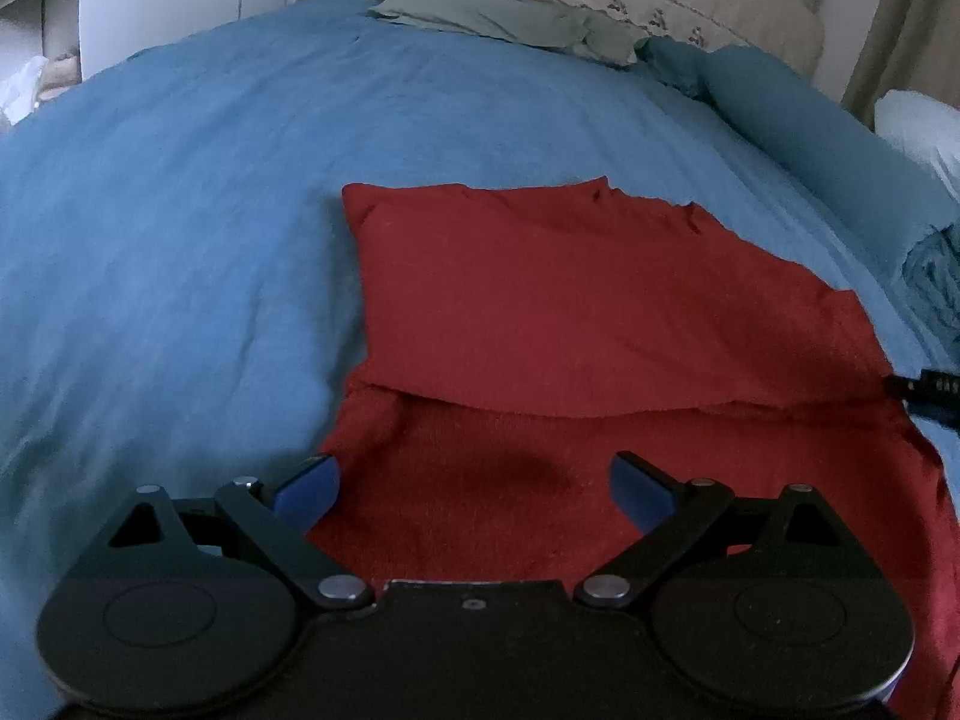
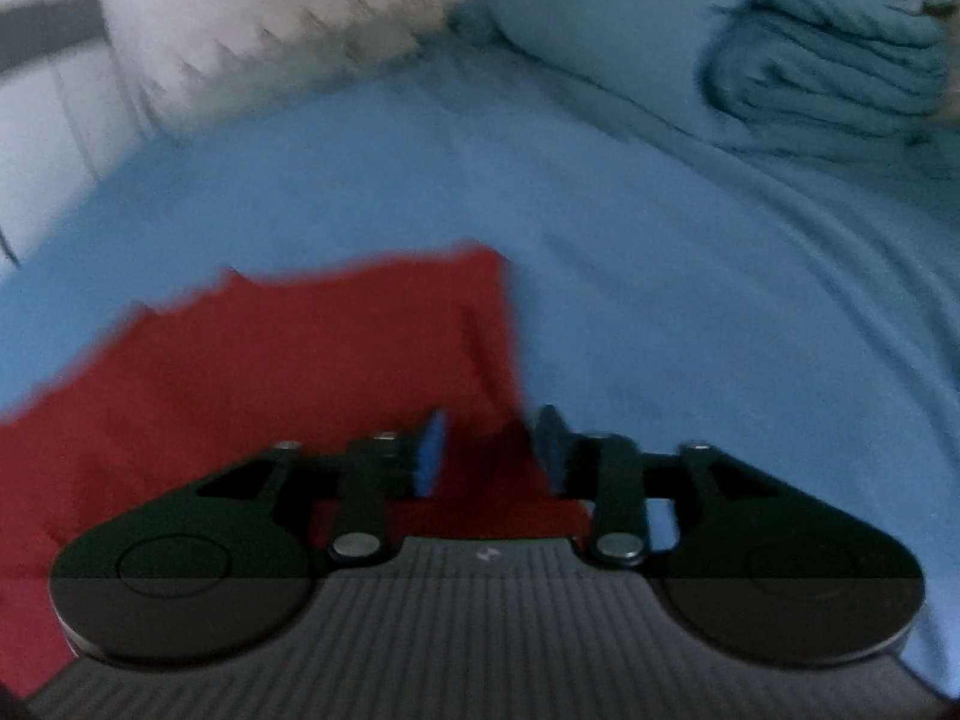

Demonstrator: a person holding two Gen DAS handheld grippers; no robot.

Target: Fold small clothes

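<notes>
On the blue bedspread (image 1: 180, 210) the red garment (image 1: 570, 300) lies partly folded, the left gripper (image 1: 474, 489) spread wide over its near edge, the right gripper (image 2: 489, 450) narrowed around its right edge, seemingly mid-fold; next likely needs both corners pinched.

Dim, cool indoor light, no glare. Left wrist view sharp: red garment (image 1: 576, 324) weave and fold edge crisp, soft shadow patch on it just ahead of the left gripper (image 1: 474, 489). Right wrist view motion-blurred throughout; garment edges smeared, folded teal blanket (image 2: 822, 60) beyond the garment soft. Fisheye bends the blue bedsheet (image 1: 180, 210) around the garment; corners vignette dark.
</notes>
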